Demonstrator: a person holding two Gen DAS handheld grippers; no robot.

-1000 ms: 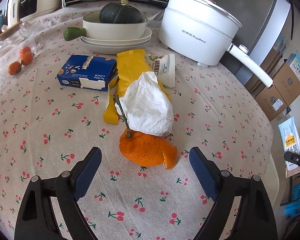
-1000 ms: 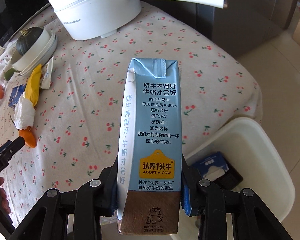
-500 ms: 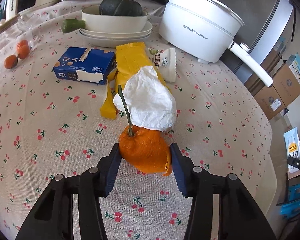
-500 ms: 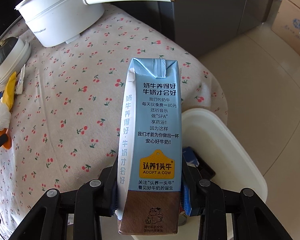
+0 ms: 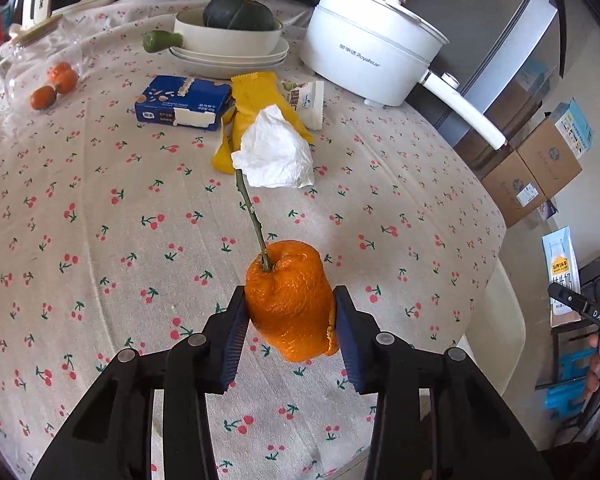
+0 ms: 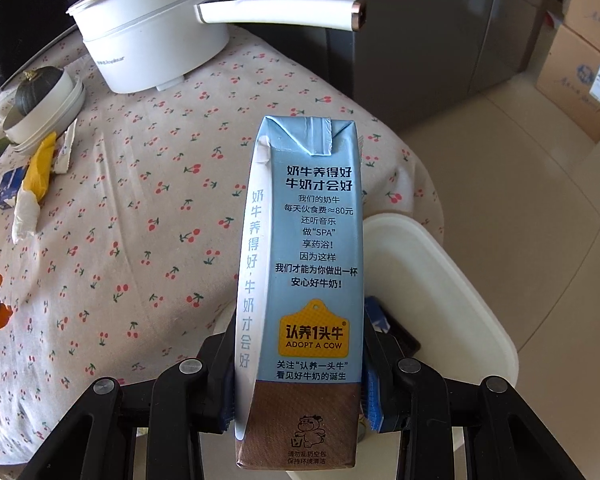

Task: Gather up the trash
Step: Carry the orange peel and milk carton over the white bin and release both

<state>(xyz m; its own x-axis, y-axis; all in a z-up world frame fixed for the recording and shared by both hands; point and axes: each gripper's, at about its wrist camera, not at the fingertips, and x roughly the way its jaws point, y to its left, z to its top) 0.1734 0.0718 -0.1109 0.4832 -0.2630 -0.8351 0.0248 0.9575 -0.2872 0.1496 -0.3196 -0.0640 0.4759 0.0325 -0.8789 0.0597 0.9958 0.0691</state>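
Tablecloth [image 5: 100, 208], pale with small red cherries, covers the round table, and I place everything from the white electric pot [image 5: 364, 60] at its far edge. Just beside the table's near right edge, below the pot's long handle in my right view, sits the white bin [image 6: 452, 280]. My right gripper [image 6: 300, 408] is clamped on the milk carton [image 6: 312, 272] close above the bin's near rim: a tall light-blue box with a brown base band, white side panel and yellow tag logo. Its long axis runs straight away from my fingers, folded top pointing toward the pot. In front of the pot lie a crumpled white tissue [image 5: 276, 152] over a yellow wrapper [image 5: 256, 96], and a blue box [image 5: 180, 100] to their left. Well nearer than these, my left gripper [image 5: 290, 320] has just been closing and now pinches the orange peel [image 5: 288, 300] by its sides, lifted off the cloth. The peel is a bright, dimpled, hollow-looking shell; its thin green stem [image 5: 250, 216] points up toward the tissue.
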